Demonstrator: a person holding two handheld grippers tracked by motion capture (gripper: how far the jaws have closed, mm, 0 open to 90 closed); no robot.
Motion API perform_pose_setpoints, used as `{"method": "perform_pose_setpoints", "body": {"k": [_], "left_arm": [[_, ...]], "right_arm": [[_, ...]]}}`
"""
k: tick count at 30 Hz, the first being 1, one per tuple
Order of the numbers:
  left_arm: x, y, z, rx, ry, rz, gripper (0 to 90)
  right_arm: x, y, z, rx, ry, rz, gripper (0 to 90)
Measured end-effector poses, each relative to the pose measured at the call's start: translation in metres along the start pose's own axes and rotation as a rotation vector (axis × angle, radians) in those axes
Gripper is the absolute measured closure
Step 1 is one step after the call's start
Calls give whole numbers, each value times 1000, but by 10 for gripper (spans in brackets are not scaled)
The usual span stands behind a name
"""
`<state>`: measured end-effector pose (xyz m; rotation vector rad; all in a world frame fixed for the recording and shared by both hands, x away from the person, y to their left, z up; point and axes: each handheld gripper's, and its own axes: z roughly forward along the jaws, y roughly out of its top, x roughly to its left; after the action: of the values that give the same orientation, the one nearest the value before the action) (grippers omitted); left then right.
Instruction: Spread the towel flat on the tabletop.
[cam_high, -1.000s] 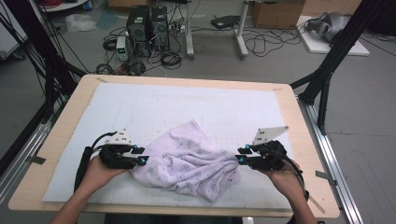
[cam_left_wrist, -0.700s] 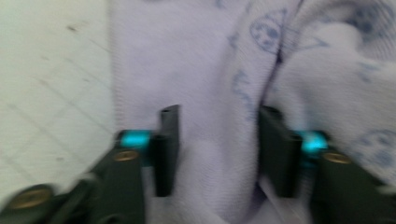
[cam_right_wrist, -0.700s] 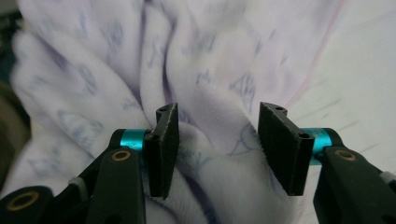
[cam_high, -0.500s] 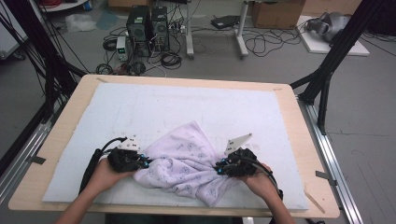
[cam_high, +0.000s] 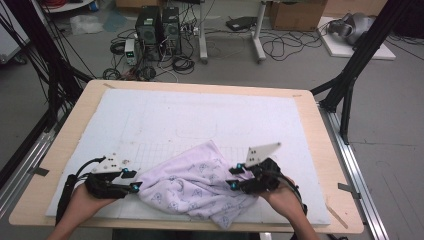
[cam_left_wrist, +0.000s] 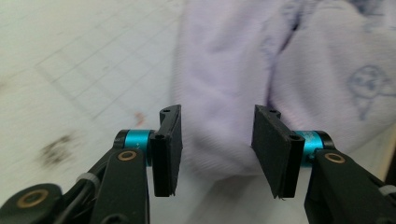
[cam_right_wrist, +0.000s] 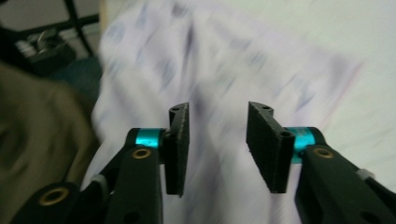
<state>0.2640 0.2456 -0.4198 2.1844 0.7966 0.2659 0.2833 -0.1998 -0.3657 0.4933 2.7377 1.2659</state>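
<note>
A pale lilac cloth (cam_high: 192, 185) with a faint printed pattern lies crumpled on the white gridded mat (cam_high: 200, 120), near the table's front edge. My left gripper (cam_high: 134, 181) sits just off the cloth's left edge. Its jaws have just been opening and now stand open. In the left gripper view a rounded fold of the cloth (cam_left_wrist: 219, 93) lies just beyond the pads (cam_left_wrist: 169, 149), untouched. My right gripper (cam_high: 234, 178) rests over the cloth's right side, its jaws also just opened. In the blurred right gripper view the cloth (cam_right_wrist: 219, 60) spreads under and ahead of the open jaws, and nothing is pinched.
The mat covers a wooden table (cam_high: 320, 150) whose near edge (cam_high: 150, 227) runs close behind both hands. The back half of the mat is bare. Black frame posts (cam_high: 350, 75) flank the table. Computers and cables (cam_high: 160, 30) lie on the floor beyond.
Both grippers were at the cloth's two ends. The right one pushed leftward into the cloth, bunching it. Both have now let go, and the left gripper has drawn back to the left.
</note>
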Motion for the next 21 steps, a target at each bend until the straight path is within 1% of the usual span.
{"method": "perform_pose_setpoints", "body": {"k": [2,4,5,6,7,8,9,10,11,12,13,15,16,18,19,20,21], "left_arm": [[6,-2,5,12,-16,-32,507],[8,-2,14,40,-29,-37,522],[10,-1,19,55,-48,-40,559],[9,-1,24,63,-74,-34,642],[8,0,26,56,-58,-9,717],[10,2,27,62,-92,-16,811],[12,4,29,68,-101,-21,849],[13,6,31,69,-93,-17,854],[14,9,31,70,-75,-6,859],[15,12,32,62,-56,-1,861],[17,15,31,43,-34,-3,862],[22,24,28,-6,5,-2,864],[24,30,26,-30,28,-3,865],[27,44,22,-82,65,-1,865],[27,44,22,-82,65,-1,865],[29,58,20,-127,98,5,865],[30,62,20,-146,103,4,865]], "right_arm": [[-13,16,8,-13,-24,-15,517],[-27,28,24,4,-41,-24,496],[-34,32,35,20,-40,-25,481],[-40,34,45,39,-42,-13,476],[-46,35,56,58,-23,0,476],[-52,35,67,78,-11,9,476],[-56,35,76,105,-11,11,478],[-61,34,85,131,-13,12,477],[-64,35,92,156,-11,16,473],[-68,35,98,163,-19,14,453],[-71,35,103,163,-27,20,433],[-75,35,110,157,-37,35,433],[-76,35,113,163,-49,26,441],[-76,35,117,178,-85,9,479],[-77,34,118,196,-115,0,518],[-78,33,118,216,-133,-6,570],[-80,31,120,230,-133,-10,636]]}}
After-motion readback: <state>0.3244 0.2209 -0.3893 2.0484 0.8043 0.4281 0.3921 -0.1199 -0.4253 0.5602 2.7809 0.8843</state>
